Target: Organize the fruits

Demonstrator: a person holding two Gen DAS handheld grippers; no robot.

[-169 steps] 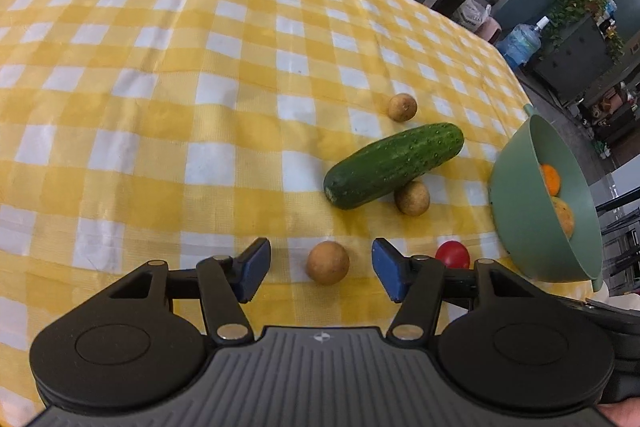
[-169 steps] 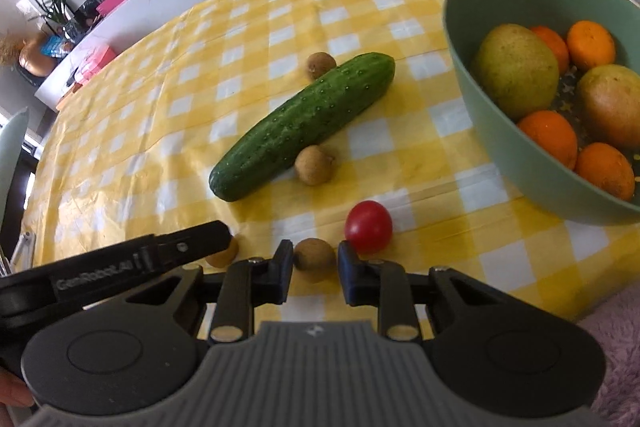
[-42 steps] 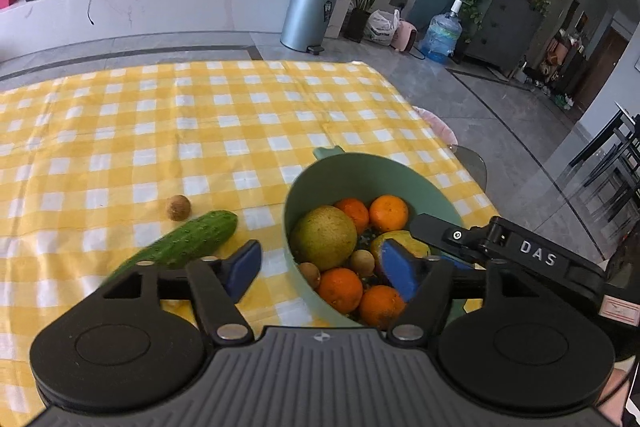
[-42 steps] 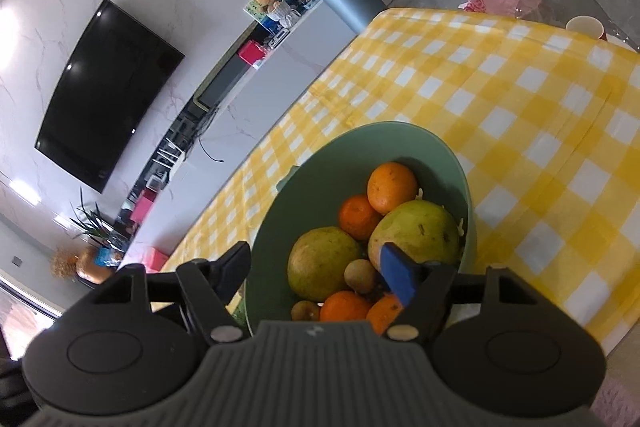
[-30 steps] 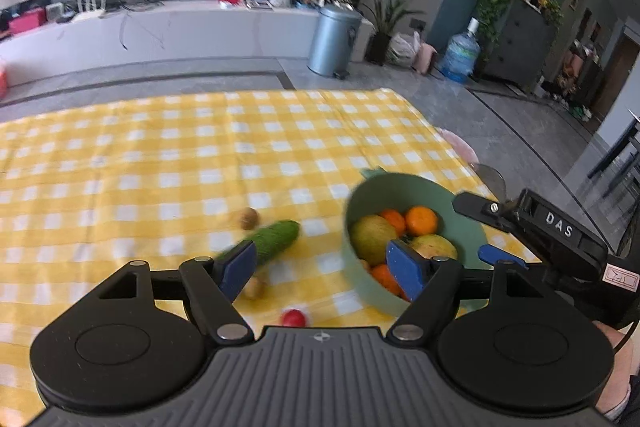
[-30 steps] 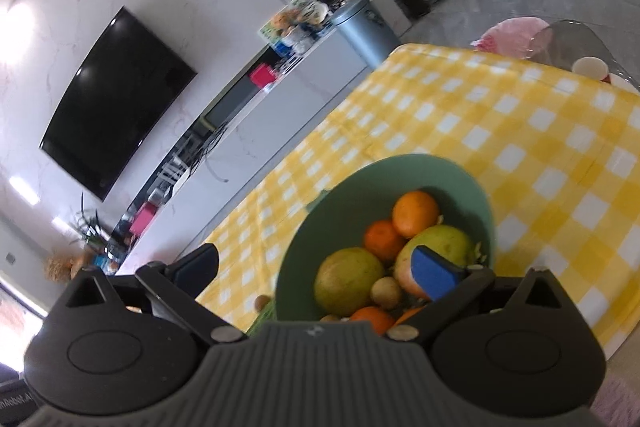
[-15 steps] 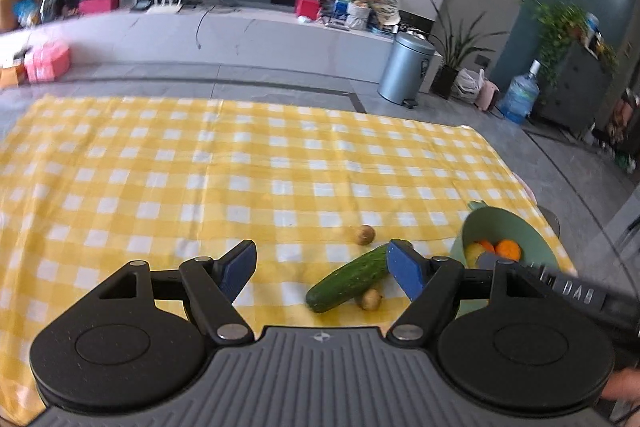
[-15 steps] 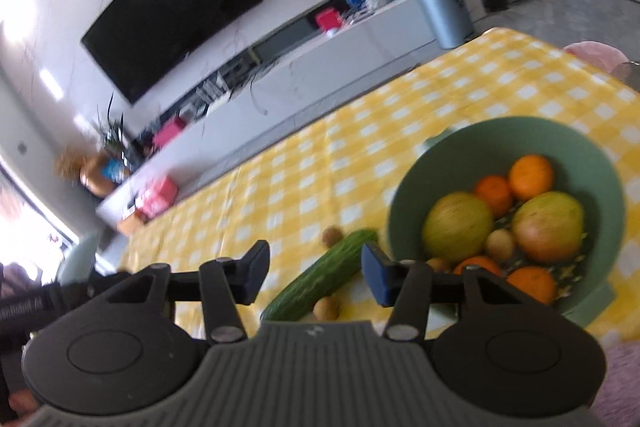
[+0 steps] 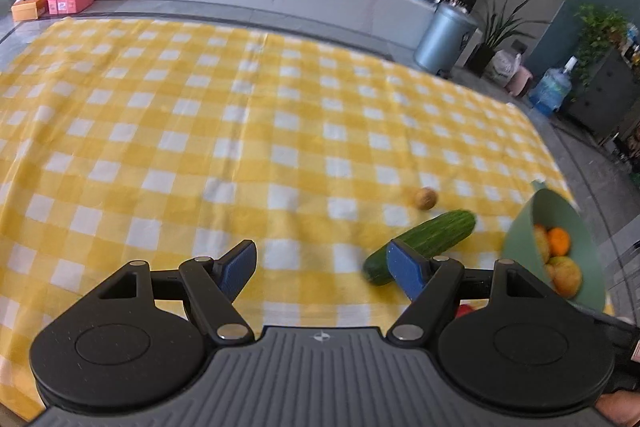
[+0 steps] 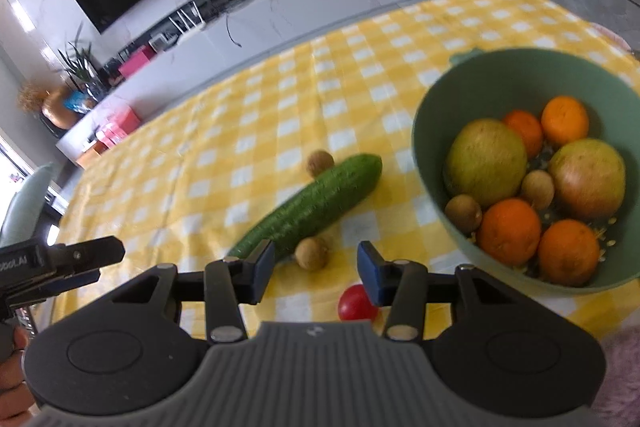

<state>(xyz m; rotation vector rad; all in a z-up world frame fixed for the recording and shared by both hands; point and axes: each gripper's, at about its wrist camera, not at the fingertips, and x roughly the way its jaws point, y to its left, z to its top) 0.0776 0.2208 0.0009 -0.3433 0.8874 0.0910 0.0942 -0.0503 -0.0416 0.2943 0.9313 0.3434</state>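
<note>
Left gripper (image 9: 321, 263): jaws spread wide, blue pads (image 9: 239, 265) facing each other across an empty gap, nothing between them. Held above the surface, angled forward and down. A bit of the holding hand (image 9: 616, 409) shows at lower right of its own view

Right gripper (image 10: 316, 267): jaws parted, blue pads (image 10: 370, 277) well apart, gripping nothing. Tilted down and forward. In its view the left gripper's fingers reach in from the left edge, with the person's left hand (image 10: 12, 383) on it at the bottom-left corner
</note>
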